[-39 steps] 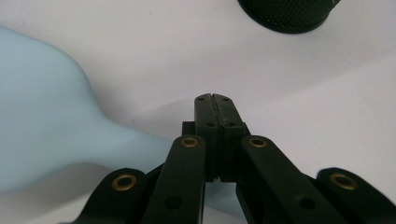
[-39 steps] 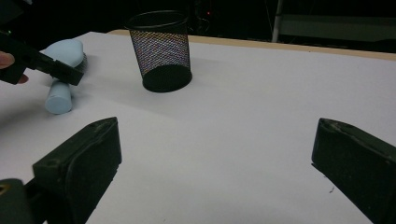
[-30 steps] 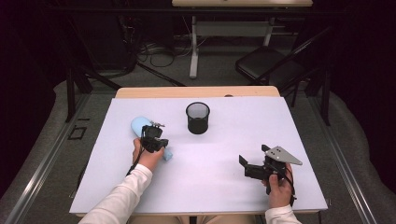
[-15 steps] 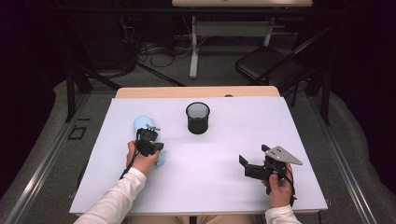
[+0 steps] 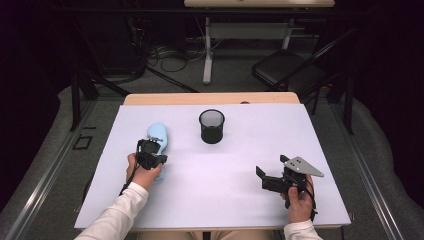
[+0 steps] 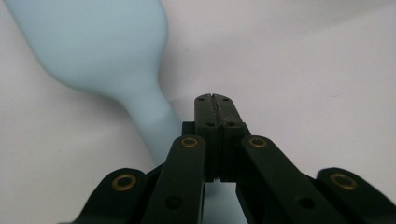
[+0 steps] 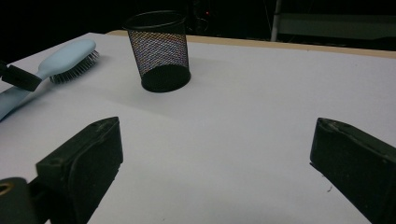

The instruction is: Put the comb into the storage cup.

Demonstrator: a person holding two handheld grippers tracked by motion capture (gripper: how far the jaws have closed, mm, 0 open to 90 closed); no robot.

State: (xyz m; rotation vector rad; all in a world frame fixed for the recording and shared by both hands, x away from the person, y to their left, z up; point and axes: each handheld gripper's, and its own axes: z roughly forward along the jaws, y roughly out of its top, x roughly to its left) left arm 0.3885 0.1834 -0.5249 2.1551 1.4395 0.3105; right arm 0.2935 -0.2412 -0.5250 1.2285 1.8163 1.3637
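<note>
A dim room with a dark chair is surrounding the white table (image 5: 215, 195) you are working at. On its left half a pale blue brush (image 5: 159, 134) is lying with its bristles turned sideways toward the mesh cup (image 5: 212, 126), which is standing upright near the middle, well apart from the brush.

Your left gripper (image 5: 150, 154) is sitting right over the brush handle, its jaws pressed together with nothing between them; in the left gripper view the handle (image 6: 156, 126) is passing just to the left of the closed tips and slightly under them, with the head farther ahead. The brush's long axis is running away from you, roughly in line with that gripper, so the handle end is the near end.

Your right gripper (image 5: 266, 180) is resting far off on the right with its jaws spread wide and empty, pointing toward the cup.

The left hand is much the nearer one to the brush.
</note>
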